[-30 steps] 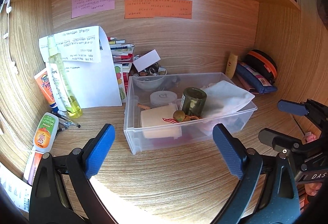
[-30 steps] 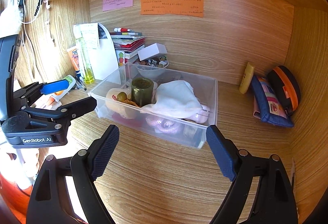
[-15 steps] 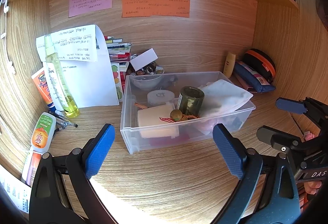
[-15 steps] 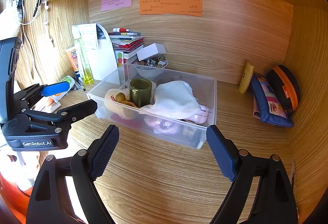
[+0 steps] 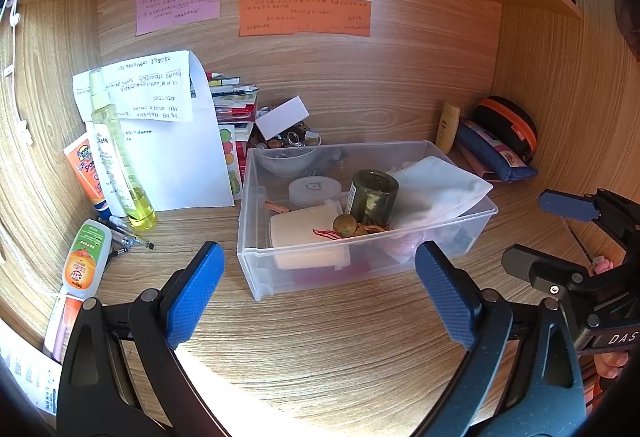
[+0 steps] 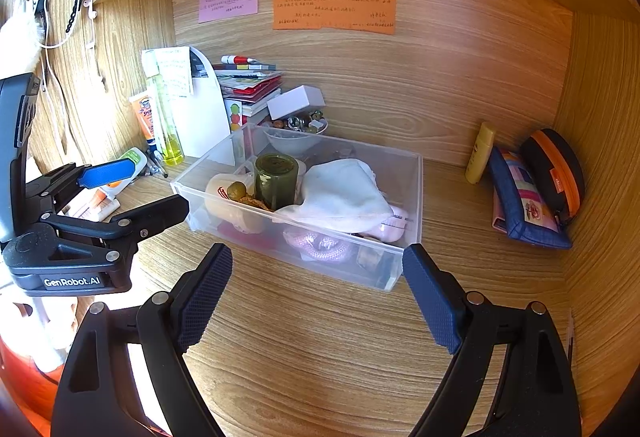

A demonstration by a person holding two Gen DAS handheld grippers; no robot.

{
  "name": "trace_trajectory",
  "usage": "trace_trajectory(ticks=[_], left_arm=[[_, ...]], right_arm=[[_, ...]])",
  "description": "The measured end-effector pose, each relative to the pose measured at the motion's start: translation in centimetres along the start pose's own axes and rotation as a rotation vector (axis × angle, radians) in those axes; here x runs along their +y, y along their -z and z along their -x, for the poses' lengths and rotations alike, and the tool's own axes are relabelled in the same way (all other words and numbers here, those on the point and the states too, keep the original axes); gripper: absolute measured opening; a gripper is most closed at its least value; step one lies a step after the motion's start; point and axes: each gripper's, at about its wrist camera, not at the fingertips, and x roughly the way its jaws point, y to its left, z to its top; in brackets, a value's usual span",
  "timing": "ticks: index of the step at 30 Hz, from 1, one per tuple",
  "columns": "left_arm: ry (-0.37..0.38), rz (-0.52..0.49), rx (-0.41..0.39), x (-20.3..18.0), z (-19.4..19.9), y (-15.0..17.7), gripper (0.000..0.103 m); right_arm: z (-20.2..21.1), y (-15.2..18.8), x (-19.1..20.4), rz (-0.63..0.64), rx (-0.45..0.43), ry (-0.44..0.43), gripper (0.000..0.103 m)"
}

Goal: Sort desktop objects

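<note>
A clear plastic bin [image 5: 256,277] [image 6: 412,197] stands mid-desk. It holds a dark green jar [image 5: 373,197] [image 6: 277,179], a white cloth [image 5: 436,189] [image 6: 340,197], a cream box [image 5: 308,233], a round white lid [image 5: 315,189] and a small brown ball [image 5: 345,224]. My left gripper [image 5: 320,293] is open and empty in front of the bin. My right gripper [image 6: 316,297] is open and empty, in front of the bin's right part. Each gripper shows in the other's view, the right one [image 5: 560,233] and the left one [image 6: 132,189].
On the left stand a yellow spray bottle [image 5: 116,153], an orange tube [image 5: 86,173], a green-white bottle [image 5: 86,257], pens [image 5: 128,237] and a white paper [image 5: 168,141]. Books [image 6: 248,85] and a trinket bowl [image 6: 296,129] sit behind the bin. A yellow tube [image 6: 480,153] and pouches [image 6: 532,197] lie on the right.
Both grippers have drawn slightly back and down from the bin; the scene sits a little higher and further left in the left wrist view. Nothing was gripped or moved.
</note>
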Motion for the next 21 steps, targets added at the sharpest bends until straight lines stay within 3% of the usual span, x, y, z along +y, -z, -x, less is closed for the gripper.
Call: trace_trajectory(ticks=[21], left_arm=[[0.016,0.005,0.003,0.19,0.17,-0.22,0.097]], right_arm=[[0.16,0.0,0.17,0.001,0.004,0.004,0.086]])
